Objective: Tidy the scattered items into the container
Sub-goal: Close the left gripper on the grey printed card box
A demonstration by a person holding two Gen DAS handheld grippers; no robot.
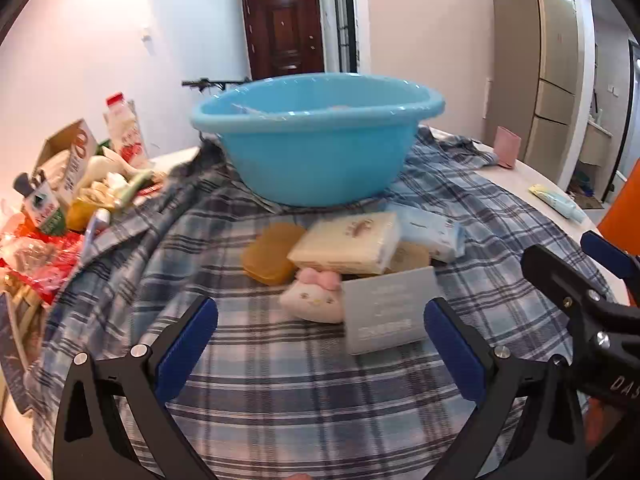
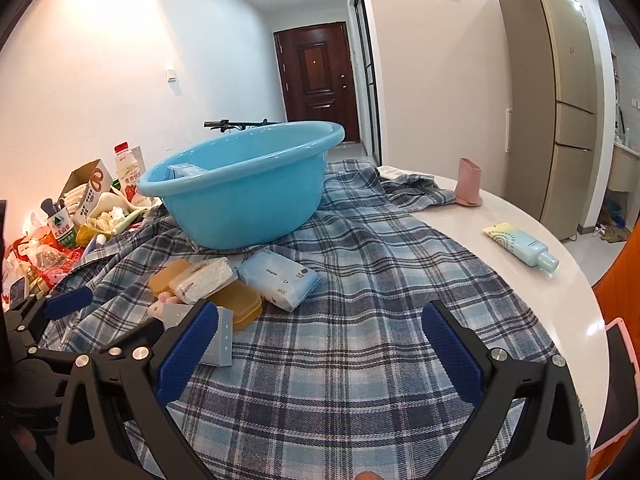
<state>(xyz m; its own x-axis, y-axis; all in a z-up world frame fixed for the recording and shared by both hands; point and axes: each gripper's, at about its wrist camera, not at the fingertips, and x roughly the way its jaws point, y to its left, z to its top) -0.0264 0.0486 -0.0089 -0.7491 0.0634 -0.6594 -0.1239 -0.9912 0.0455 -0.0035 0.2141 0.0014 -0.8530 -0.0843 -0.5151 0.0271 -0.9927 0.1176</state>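
Note:
A blue basin (image 1: 316,140) (image 2: 244,188) stands on a plaid cloth (image 1: 280,380) (image 2: 360,340); a blue-white pack (image 2: 185,169) lies inside. In front of it lie a cream tissue pack (image 1: 346,242) (image 2: 204,280), a blue tissue pack (image 1: 434,232) (image 2: 278,278), amber boxes (image 1: 272,252) (image 2: 240,304), a pink-bowed plush (image 1: 314,296) and a grey card box (image 1: 386,312) (image 2: 218,344). My left gripper (image 1: 320,340) is open, close before the plush and grey box. My right gripper (image 2: 320,340) is open and empty over the cloth, right of the pile.
A heap of bottles, cartons and wrappers (image 1: 72,192) (image 2: 68,224) crowds the table's left. A pink cup (image 1: 506,148) (image 2: 469,184) and a blue tube (image 2: 520,250) (image 1: 558,200) lie on the white table at right. The right gripper's body (image 1: 580,300) shows beside the left.

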